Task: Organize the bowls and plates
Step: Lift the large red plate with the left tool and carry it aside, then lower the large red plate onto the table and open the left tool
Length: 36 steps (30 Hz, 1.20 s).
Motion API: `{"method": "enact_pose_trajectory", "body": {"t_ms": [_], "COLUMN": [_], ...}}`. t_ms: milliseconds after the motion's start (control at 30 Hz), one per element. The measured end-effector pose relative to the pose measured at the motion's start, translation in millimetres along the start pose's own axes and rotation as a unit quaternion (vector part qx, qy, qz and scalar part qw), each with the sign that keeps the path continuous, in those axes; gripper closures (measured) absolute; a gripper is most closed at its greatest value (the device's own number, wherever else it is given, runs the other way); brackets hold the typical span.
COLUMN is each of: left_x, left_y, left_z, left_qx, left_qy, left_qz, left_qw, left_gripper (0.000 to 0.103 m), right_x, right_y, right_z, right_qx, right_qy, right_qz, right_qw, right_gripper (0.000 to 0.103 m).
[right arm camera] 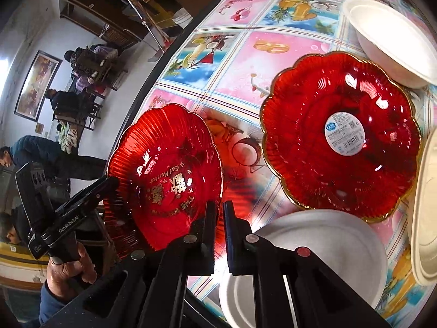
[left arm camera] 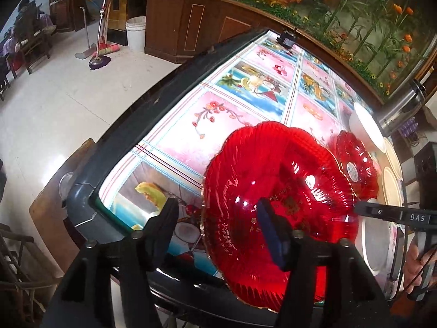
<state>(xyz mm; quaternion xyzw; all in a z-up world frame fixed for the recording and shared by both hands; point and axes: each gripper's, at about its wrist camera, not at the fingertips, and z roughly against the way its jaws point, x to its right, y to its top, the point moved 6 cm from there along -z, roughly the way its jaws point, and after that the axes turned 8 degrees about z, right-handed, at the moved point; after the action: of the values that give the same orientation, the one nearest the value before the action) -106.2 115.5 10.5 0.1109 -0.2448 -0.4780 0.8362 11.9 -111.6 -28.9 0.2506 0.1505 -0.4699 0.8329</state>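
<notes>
A red glass plate with gold lettering (right arm camera: 164,175) is tilted up over the table's near edge. My right gripper (right arm camera: 220,209) is shut on its rim, and in the left wrist view this gripper (left arm camera: 362,209) meets the plate (left arm camera: 278,191) at its right edge. My left gripper (left arm camera: 218,209) stands open: one finger is outside the plate's left rim, the blue-padded finger is over the inside, and neither pad presses. A second red plate with a round sticker (right arm camera: 341,136) lies flat on the table further in.
The table has a flowery oilcloth (left arm camera: 218,114) and a dark rim. White bowls (right arm camera: 396,41) (right arm camera: 314,259) and cream plates (right arm camera: 426,205) crowd around the second plate. A metal flask (left arm camera: 404,104) stands at the far right. People sit on chairs beyond the table's left edge.
</notes>
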Motion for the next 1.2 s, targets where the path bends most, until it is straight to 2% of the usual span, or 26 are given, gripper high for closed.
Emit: {"method": "enact_pose_trajectory", "body": {"t_ms": [133, 467, 600, 700, 833, 967, 1033, 1200], "left_x": [-1.8, 13.0, 22.9, 30.3, 37.7, 51.0, 61.7, 95.3], "left_y": [1.1, 3.4, 3.3, 2.7, -0.1, -8.4, -17.7, -40.8], "left_z": [8.2, 16.5, 15.4, 12.0, 5.2, 2.0, 3.9, 11.3], "left_qx": [0.009, 0.016, 0.016, 0.011, 0.002, 0.004, 0.007, 0.008], "left_qy": [-0.001, -0.014, -0.020, -0.028, -0.036, -0.055, -0.076, -0.118], "left_qz": [0.002, -0.020, -0.033, -0.043, -0.053, -0.064, -0.070, -0.114], "left_qw": [1.0000, 0.9996, 0.9991, 0.9986, 0.9979, 0.9964, 0.9946, 0.9864], "left_gripper": [0.040, 0.039, 0.038, 0.038, 0.038, 0.038, 0.038, 0.038], "right_x": [7.2, 51.4, 61.4, 59.6, 54.7, 56.1, 57.6, 67.4], "right_y": [-5.4, -36.5, -47.5, -51.3, -55.1, -64.2, -70.1, -75.4], "right_z": [4.0, 22.7, 41.8, 56.4, 67.2, 78.7, 84.7, 107.6], "right_qx": [0.002, 0.005, 0.033, 0.061, 0.080, 0.090, 0.092, 0.113], "right_qy": [0.000, -0.042, -0.054, -0.071, -0.074, -0.085, -0.089, -0.094], "right_qz": [-0.018, -0.067, -0.079, -0.070, -0.068, -0.078, -0.083, -0.087], "right_qw": [1.000, 0.997, 0.995, 0.993, 0.992, 0.989, 0.988, 0.985], "right_gripper": [0.085, 0.084, 0.084, 0.084, 0.085, 0.085, 0.085, 0.085]}}
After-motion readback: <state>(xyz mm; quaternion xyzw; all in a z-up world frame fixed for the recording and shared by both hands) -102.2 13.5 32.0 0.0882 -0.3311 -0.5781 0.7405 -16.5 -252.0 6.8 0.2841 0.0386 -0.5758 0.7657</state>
